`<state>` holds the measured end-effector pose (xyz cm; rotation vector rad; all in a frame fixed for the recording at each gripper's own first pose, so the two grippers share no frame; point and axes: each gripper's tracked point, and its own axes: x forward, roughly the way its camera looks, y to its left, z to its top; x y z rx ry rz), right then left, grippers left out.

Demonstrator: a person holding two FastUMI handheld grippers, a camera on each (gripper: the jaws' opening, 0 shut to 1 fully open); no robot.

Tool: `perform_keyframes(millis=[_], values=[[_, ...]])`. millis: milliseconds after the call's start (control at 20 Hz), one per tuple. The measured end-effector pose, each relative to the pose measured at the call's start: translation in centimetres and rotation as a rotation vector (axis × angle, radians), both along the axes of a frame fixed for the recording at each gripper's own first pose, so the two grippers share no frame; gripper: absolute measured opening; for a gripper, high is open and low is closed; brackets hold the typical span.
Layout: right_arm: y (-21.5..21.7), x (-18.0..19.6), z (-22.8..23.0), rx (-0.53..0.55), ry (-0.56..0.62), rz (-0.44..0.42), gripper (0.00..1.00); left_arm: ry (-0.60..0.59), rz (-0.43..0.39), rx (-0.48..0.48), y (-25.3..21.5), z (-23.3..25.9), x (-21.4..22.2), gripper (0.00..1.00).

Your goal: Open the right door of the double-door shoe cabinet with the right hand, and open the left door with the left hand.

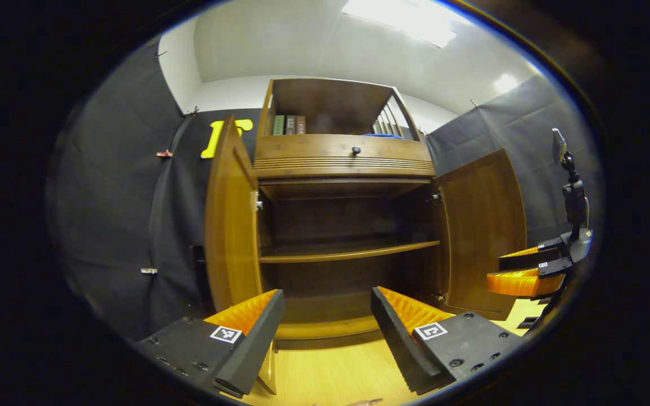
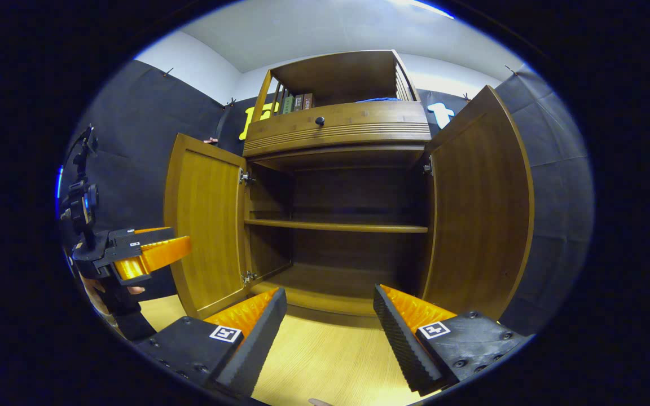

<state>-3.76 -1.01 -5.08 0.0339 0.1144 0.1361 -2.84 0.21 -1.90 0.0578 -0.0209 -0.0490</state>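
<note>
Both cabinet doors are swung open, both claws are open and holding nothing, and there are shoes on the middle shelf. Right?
Not quite: the middle shelf is bare in the right gripper view. The left door and right door are open, and the left claw and right claw hold nothing.

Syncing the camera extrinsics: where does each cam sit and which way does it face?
Left gripper view: rides the left gripper, low and left of centre, facing the open shoe cabinet; own fingers below, right gripper at right.
Right gripper view: rides the right gripper, low, facing the cabinet interior; own fingers below, left gripper and a hand at left.
Shared: left door, right door, shelf, drawer knob, wooden floor.
</note>
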Motion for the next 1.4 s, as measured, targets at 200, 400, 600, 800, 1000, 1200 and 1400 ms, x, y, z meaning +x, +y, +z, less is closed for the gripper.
perform_keyframes(millis=[200, 400, 600, 800, 1000, 1200, 1400], values=[[0.1, -0.5, 0.4, 0.016, -0.016, 0.001, 0.98, -0.007, -0.001, 0.024, -1.7, -0.1, 0.9, 0.96], [-0.7, -0.7, 1.1, 0.010, -0.041, -0.017, 0.98, -0.015, 0.004, 0.004, -2.5, 0.0, 1.4, 0.99], [-1.4, -0.7, 1.7, 0.011, -0.053, -0.021, 0.95, 0.004, 0.001, -0.021, -2.8, -0.7, 2.0, 0.96], [-1.5, -0.6, 2.2, 0.012, -0.068, -0.020, 0.96, 0.010, -0.002, -0.032, -2.9, -1.1, 2.7, 0.99], [-0.7, -0.7, 3.1, 0.022, -0.101, 0.003, 0.96, 0.007, -0.011, -0.014, -3.2, -1.3, 3.5, 0.96], [-0.6, -0.4, 2.7, -0.006, -0.099, -0.002, 0.95, 0.011, -0.034, -0.019, -3.7, -1.3, 3.8, 0.96], [-0.3, -0.7, 2.5, 0.000, -0.094, 0.014, 0.99, 0.018, -0.042, -0.008, -4.1, -1.7, 4.5, 0.96]])
